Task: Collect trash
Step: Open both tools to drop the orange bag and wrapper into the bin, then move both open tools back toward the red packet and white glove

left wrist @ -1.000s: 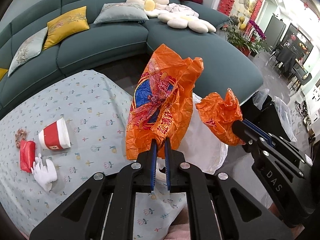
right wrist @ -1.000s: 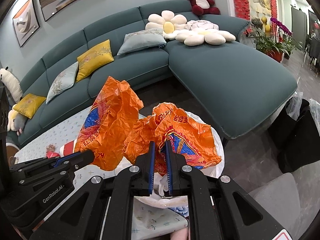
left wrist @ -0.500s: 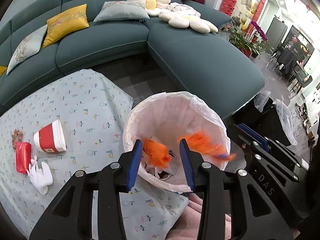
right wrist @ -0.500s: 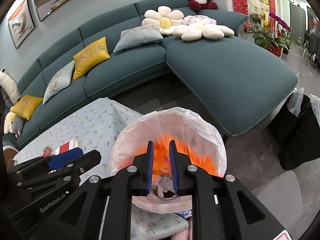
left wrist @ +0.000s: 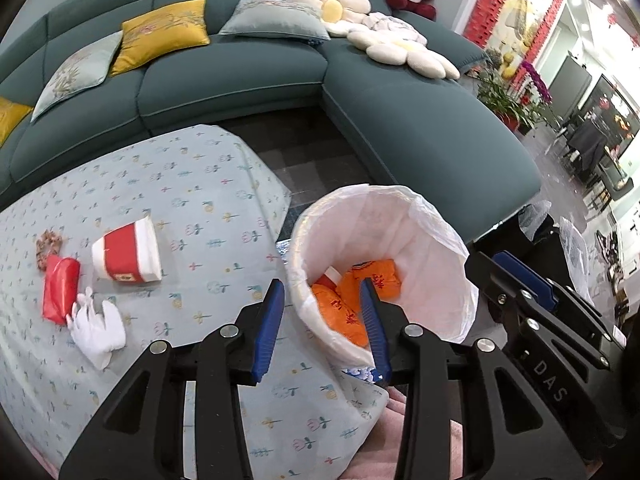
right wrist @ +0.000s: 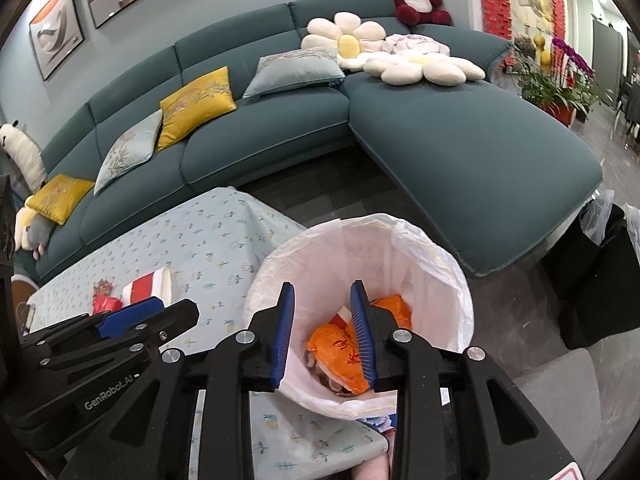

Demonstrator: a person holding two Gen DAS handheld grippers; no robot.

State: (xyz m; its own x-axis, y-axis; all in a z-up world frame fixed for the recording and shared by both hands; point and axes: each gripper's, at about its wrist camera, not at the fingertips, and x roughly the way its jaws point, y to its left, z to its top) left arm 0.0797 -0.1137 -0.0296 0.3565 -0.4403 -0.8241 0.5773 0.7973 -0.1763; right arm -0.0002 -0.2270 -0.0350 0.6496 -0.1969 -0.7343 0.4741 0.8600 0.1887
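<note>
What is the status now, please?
Left gripper open, right gripper open, both empty. Orange bag lies in bin. Cup, red packet, tissue on table; nothing blocking.

Both tongs (left wrist: 322,326) (right wrist: 323,334) agape, empty.

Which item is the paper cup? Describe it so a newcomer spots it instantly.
Start at the floral tablecloth in front of the teal sofa. Left of the white-lined bin lies a small trash cluster. The cup is its biggest piece: tipped on its side, red band, white rim, beside a flat red packet and a crumpled white tissue.
</note>
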